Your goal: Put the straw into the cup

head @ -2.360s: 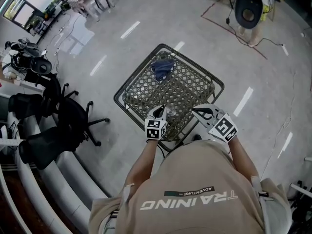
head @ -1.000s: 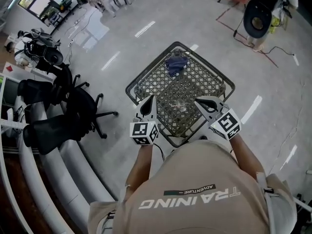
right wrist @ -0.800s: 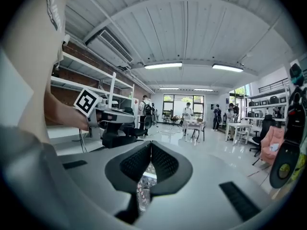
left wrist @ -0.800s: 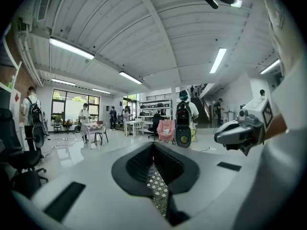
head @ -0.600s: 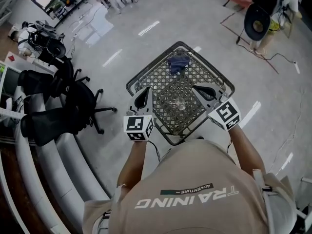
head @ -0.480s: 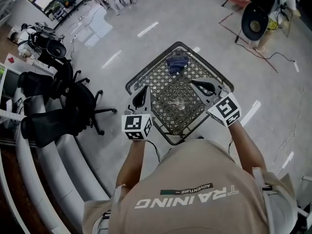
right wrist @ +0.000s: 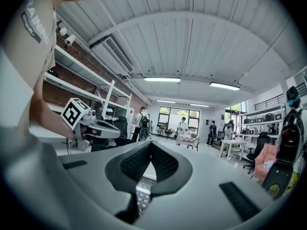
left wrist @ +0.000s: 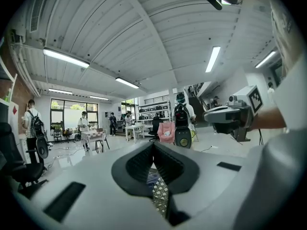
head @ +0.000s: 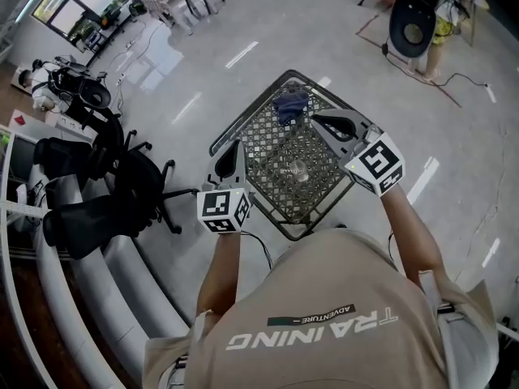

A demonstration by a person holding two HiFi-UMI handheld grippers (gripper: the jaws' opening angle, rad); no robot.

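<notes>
A small clear cup [head: 298, 168] stands near the middle of a metal mesh table [head: 247, 113]. I cannot make out a straw in any view. My left gripper [head: 235, 146] hangs over the table's left edge, shut with nothing between its fingers. My right gripper [head: 316, 120] is held above the table's right side, also shut and empty. Both grippers are well apart from the cup. In the left gripper view the left gripper [left wrist: 153, 145] points level across the room, with the right gripper [left wrist: 230, 116] beside it. The right gripper view shows the right gripper [right wrist: 151, 145] and the left gripper [right wrist: 98, 126].
A crumpled blue cloth [head: 290, 104] lies at the table's far end. Black office chairs [head: 122, 173] stand to the left. Grey curved benches [head: 105, 298] run along the lower left. A round black stand [head: 409, 23] with cables is at the far right. People stand far off in the room.
Both grippers have drawn apart and risen from the near edge of the table. The left one moved left and the right one moved farther right. The cup stays on the mesh.
</notes>
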